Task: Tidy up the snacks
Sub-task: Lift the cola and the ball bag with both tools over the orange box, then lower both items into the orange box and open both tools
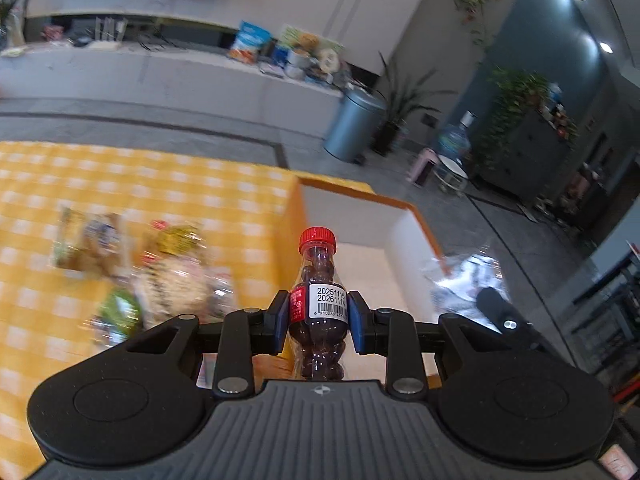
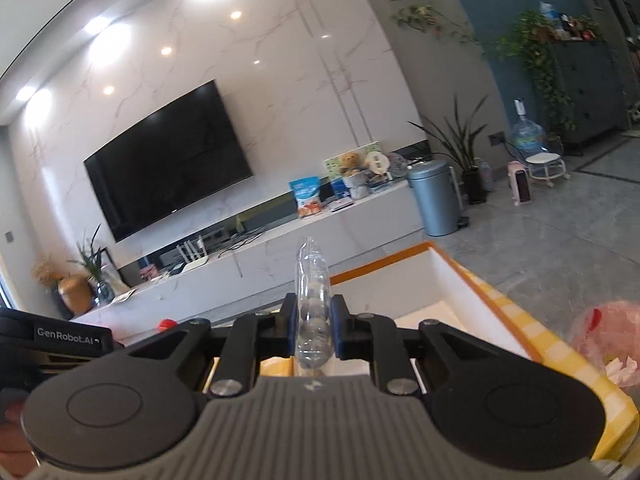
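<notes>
Left wrist: left gripper [image 1: 319, 316] jaws narrow, pads clamp small red-capped bottle [image 1: 319, 300] of dark candies, upright, above white box [image 1: 360, 236] at yellow checked table [image 1: 120, 176] right edge; snack packets [image 1: 160, 272] left, blurred.

Right wrist: right gripper [image 2: 313, 326] nearly closed on thin clear wrapper [image 2: 312, 292], over same box [image 2: 452, 292].

Marble wall [image 2: 280, 60], black television [image 2: 168, 156], grey tiled floor [image 2: 560, 216].

Left gripper [image 1: 319, 315] jaws clamped narrowly, right gripper [image 2: 313, 326] jaws nearly closed.
</notes>
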`<action>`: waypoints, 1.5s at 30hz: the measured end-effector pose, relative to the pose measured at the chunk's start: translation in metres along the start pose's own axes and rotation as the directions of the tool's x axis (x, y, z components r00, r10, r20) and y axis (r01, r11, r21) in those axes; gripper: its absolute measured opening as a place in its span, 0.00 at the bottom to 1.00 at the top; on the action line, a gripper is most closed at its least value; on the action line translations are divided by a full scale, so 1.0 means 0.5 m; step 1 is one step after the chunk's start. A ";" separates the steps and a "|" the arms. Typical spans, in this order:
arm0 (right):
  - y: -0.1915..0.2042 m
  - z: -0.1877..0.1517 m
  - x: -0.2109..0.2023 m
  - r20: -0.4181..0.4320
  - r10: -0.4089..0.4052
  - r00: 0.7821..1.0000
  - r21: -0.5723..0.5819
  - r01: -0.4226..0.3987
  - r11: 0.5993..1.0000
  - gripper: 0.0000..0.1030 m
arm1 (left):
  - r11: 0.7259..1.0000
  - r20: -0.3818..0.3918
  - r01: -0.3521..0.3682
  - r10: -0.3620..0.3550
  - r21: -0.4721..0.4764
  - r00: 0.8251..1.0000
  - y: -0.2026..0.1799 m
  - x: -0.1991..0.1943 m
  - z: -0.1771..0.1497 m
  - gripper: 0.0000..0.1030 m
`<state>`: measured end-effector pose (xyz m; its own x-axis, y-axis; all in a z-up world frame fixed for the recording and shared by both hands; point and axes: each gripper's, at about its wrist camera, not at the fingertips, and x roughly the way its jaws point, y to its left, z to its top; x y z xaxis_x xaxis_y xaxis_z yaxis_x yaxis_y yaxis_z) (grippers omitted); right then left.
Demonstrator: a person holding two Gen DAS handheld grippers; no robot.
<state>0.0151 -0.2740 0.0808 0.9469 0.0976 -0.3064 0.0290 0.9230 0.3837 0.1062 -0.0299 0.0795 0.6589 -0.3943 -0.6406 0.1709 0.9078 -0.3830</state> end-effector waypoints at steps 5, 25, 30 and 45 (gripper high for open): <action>-0.042 -0.008 0.026 -0.005 -0.017 1.000 0.065 0.017 0.998 0.14 | 0.999 -0.050 0.042 -0.041 0.011 0.998 -0.035 0.066 -0.004 0.33; -0.154 -0.024 0.112 -0.048 0.018 0.999 0.209 -0.007 0.978 0.14 | 0.980 -0.072 -0.160 0.169 0.122 0.983 -0.124 0.193 -0.044 0.33; -0.155 -0.025 0.120 -0.073 0.012 0.997 0.212 0.004 0.977 0.14 | 0.976 -0.057 -0.171 0.180 0.132 0.982 -0.128 0.181 -0.053 0.33; -0.080 0.008 0.136 -0.177 0.007 0.984 0.084 0.008 0.996 0.14 | 0.964 0.073 -0.224 0.216 0.143 0.974 -0.095 0.051 -0.034 0.54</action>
<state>0.0798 -0.3060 0.0480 0.8756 0.1687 -0.4527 0.0629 0.8892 0.4532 0.1023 -0.0855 0.0699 0.7316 -0.1777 -0.6581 0.1219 0.9840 -0.1302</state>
